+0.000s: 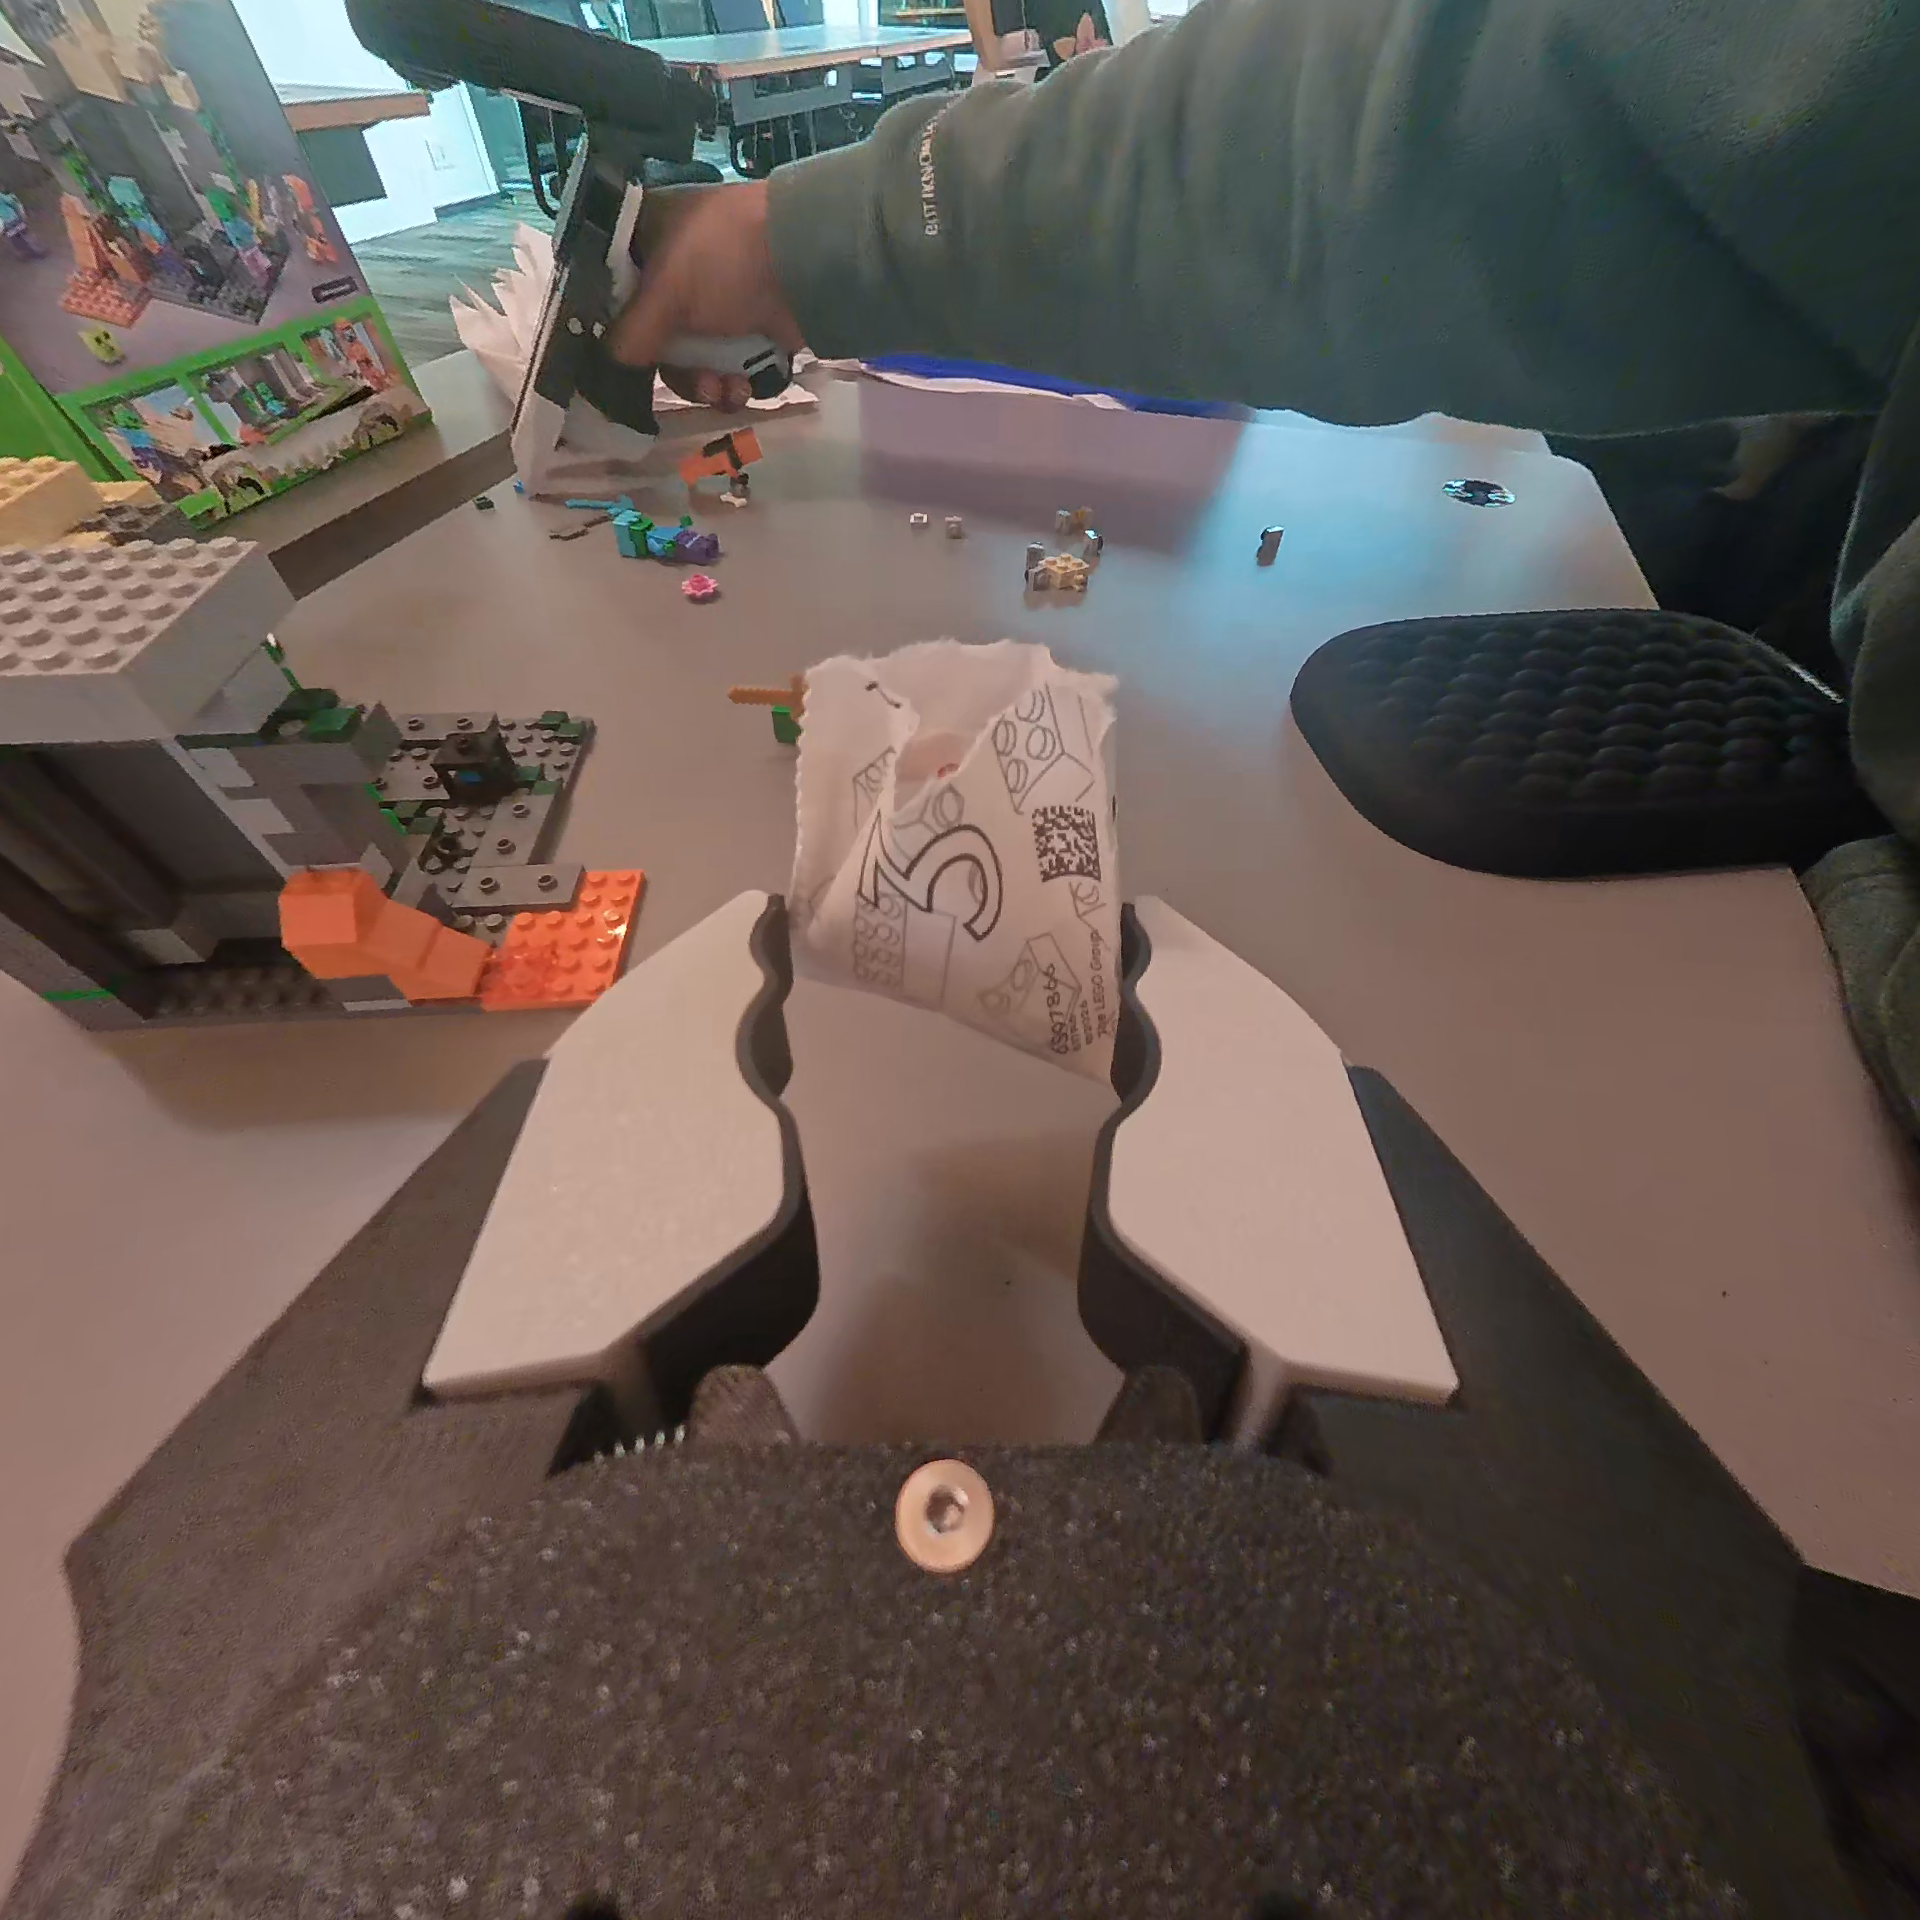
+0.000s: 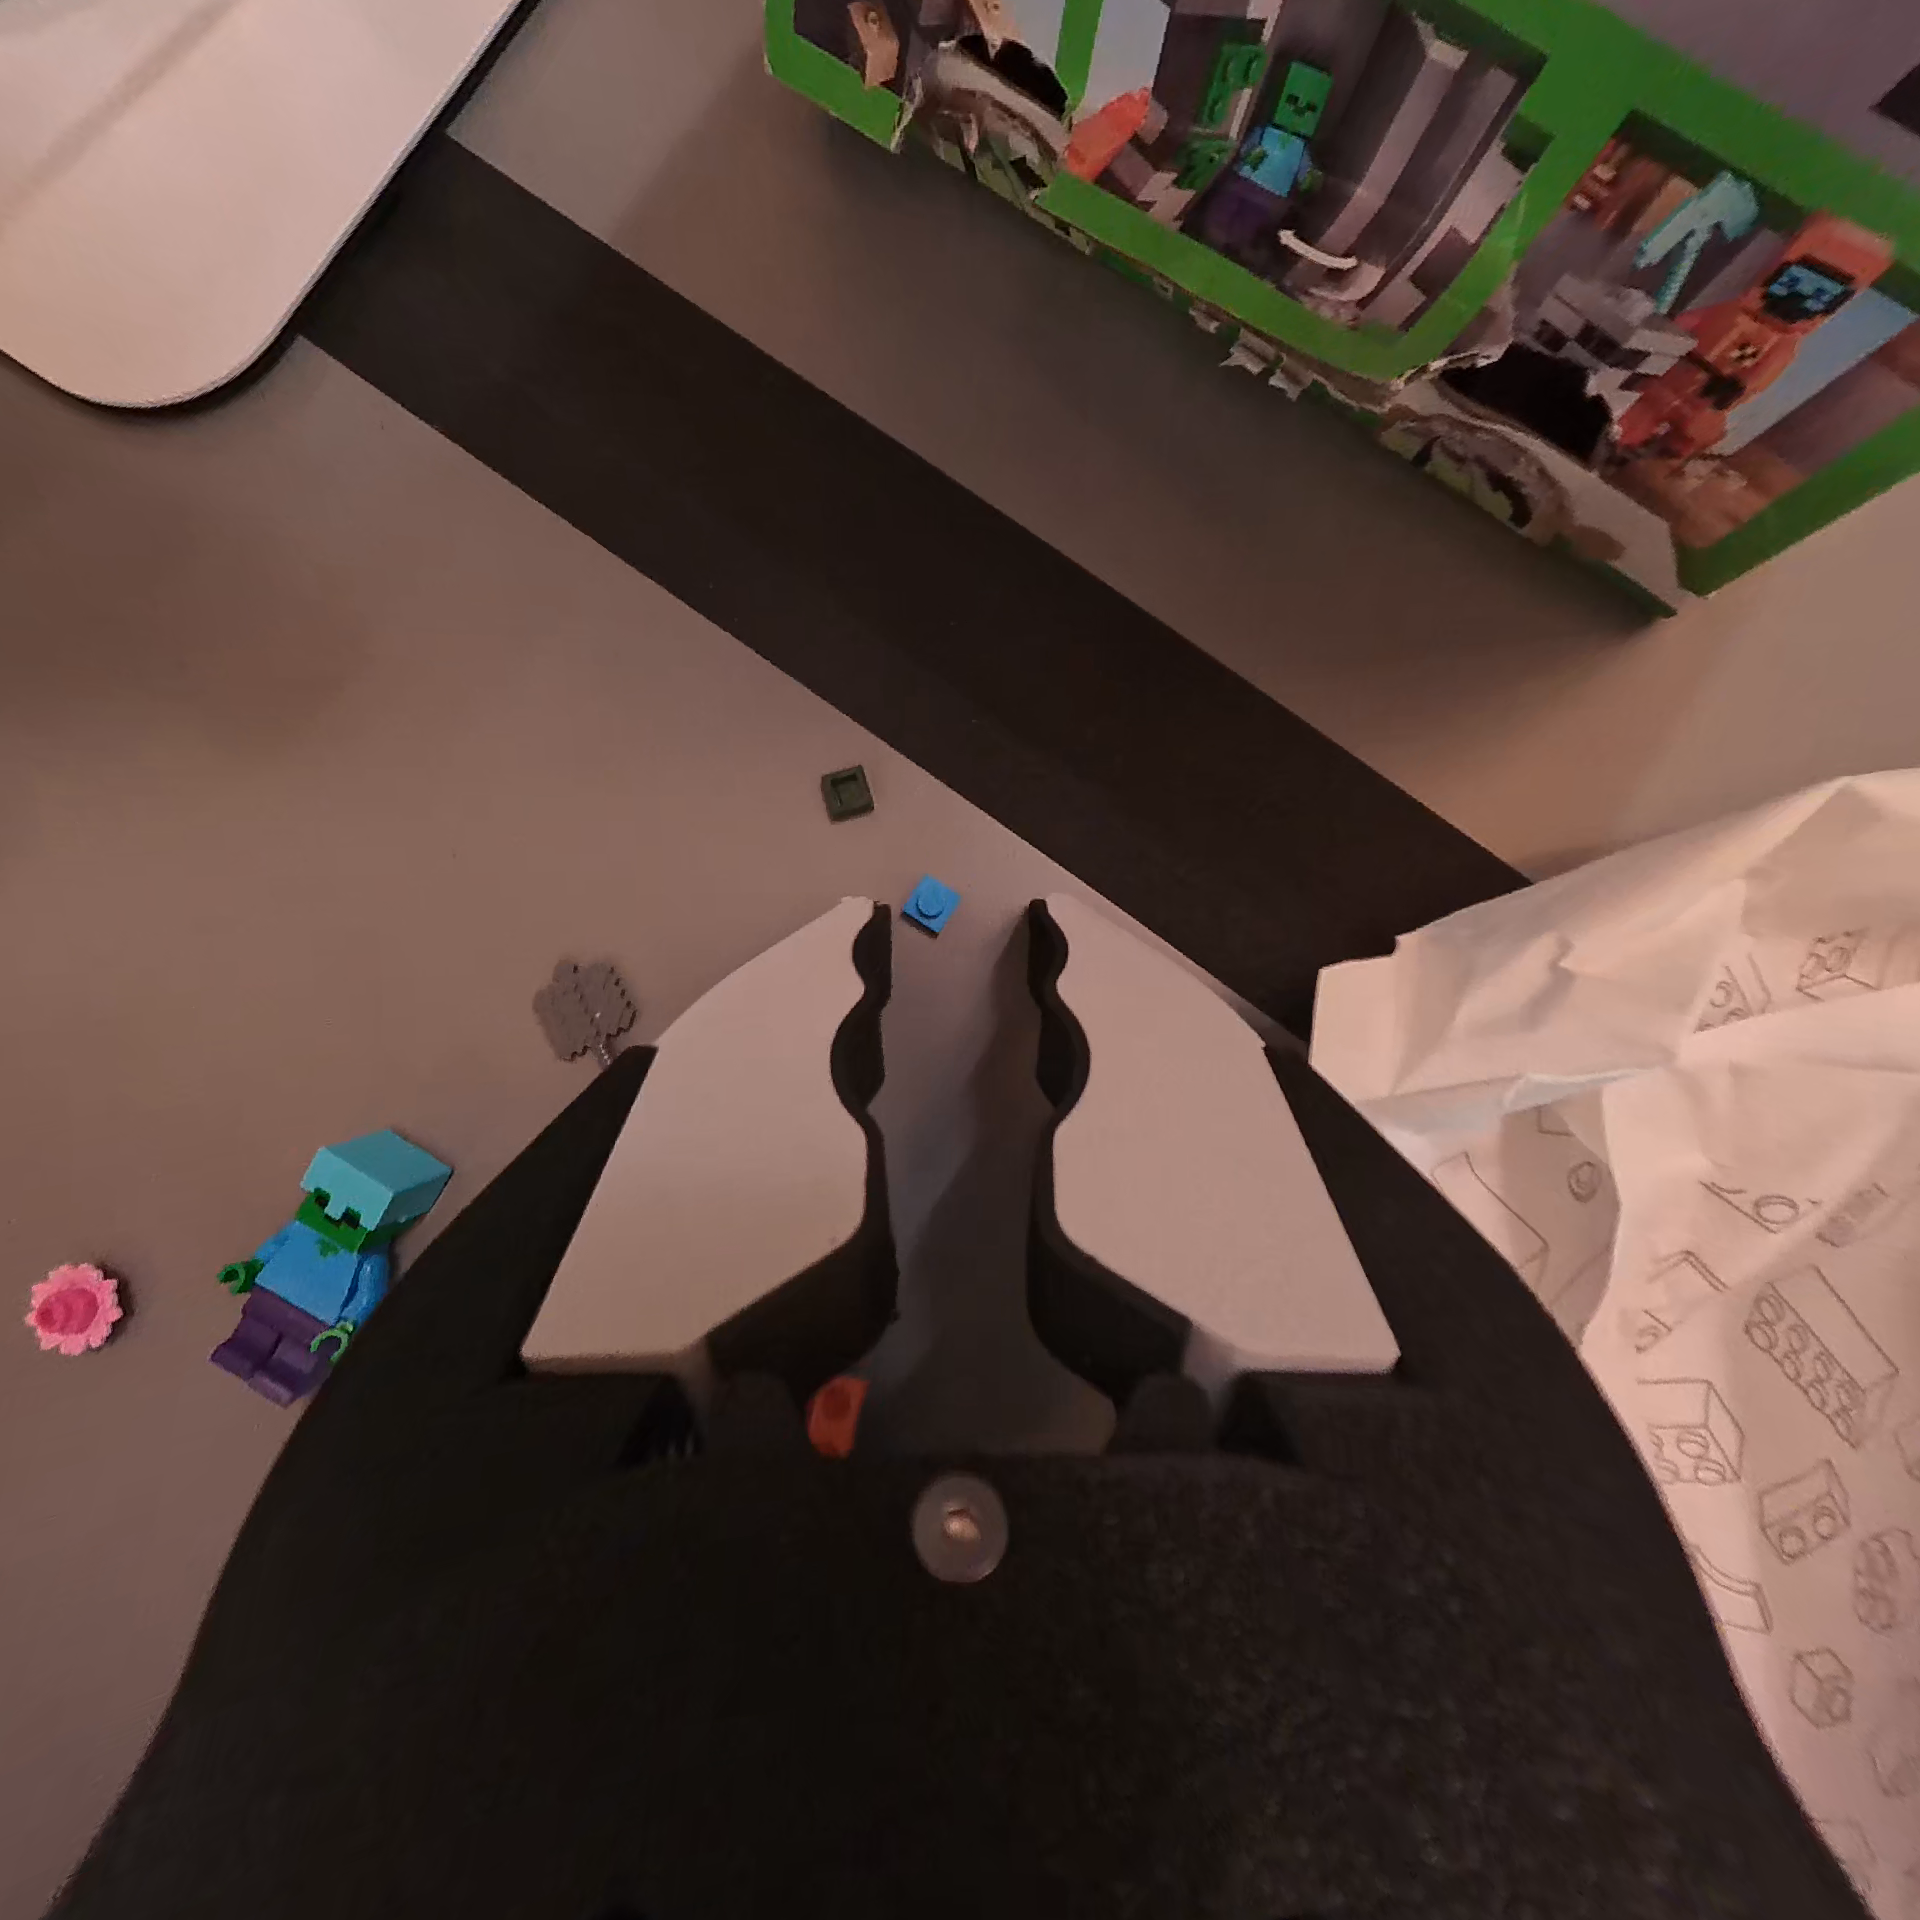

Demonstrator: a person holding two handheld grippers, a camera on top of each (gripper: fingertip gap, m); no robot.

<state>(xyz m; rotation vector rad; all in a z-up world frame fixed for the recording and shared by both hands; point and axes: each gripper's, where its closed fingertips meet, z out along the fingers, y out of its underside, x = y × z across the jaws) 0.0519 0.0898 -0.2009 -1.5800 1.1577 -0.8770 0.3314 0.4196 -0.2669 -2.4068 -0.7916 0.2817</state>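
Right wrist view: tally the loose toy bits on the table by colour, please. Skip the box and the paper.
Blue: 2, the small flat stud piece just beyond the right tongs and the blue-shirted figure
Dark green: 1, square tile
Grey: 1, bumpy leaf-like piece
Pink: 1, flower
Orange-red: 1, small brick seen between the tongs near their base
Total: 6

White paper bag (image 1: pixel 951 852) with black brick outlines — orange plate (image 1: pixel 566 940), pink flower (image 2: pixel 73 1306), green-framed box (image 2: pixel 1351 260).
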